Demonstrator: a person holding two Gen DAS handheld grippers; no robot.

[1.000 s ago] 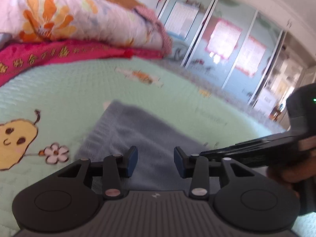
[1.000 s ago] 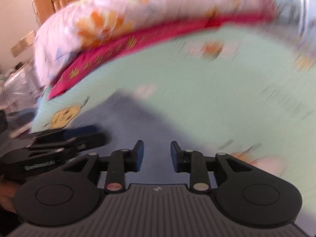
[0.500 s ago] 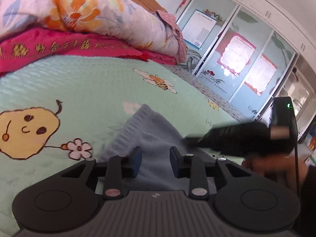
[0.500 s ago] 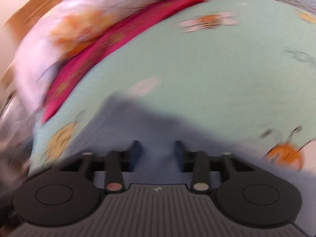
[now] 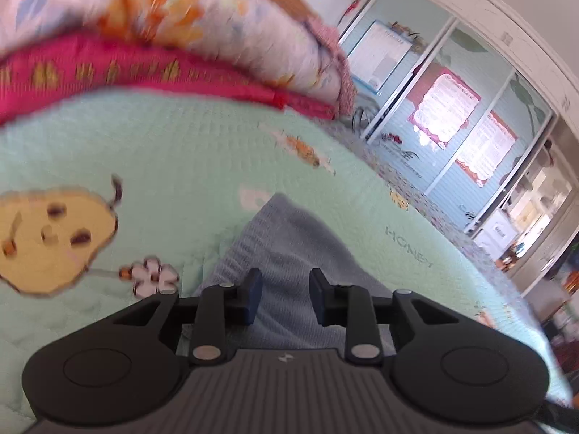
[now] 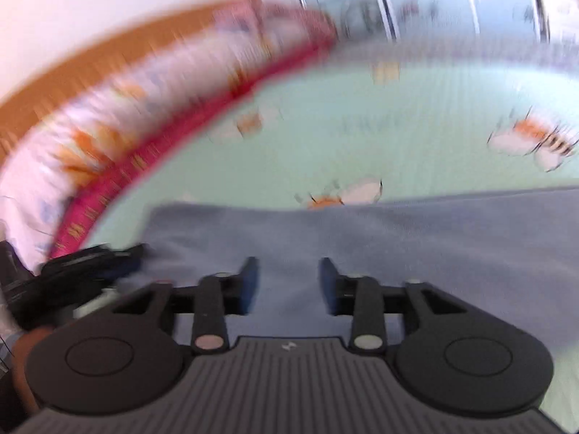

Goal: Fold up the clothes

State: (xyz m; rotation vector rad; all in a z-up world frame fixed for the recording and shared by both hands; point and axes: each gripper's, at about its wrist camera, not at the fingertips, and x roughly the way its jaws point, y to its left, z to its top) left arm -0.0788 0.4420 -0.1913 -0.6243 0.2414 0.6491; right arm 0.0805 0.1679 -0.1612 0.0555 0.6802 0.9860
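A grey-blue knitted garment (image 5: 289, 253) lies flat on the pale green bedspread (image 5: 163, 152). My left gripper (image 5: 284, 294) is open and empty, low over the garment's near left part. In the right wrist view the same garment (image 6: 398, 238) spreads wide across the bed. My right gripper (image 6: 287, 284) is open and empty just above it. The left gripper (image 6: 90, 264) shows at the left edge of that view, by the garment's left corner. This view is motion-blurred.
A floral quilt (image 5: 163, 18) and a red blanket (image 5: 144, 68) are piled along the head of the bed. Wardrobe doors with glass panels (image 5: 452, 108) stand beyond the bed's far side. The bedspread has pear (image 5: 47, 235) and bee prints.
The right gripper has swung right and left the left wrist view. The garment now spreads wider in the right wrist view. Both jaws have stayed open.
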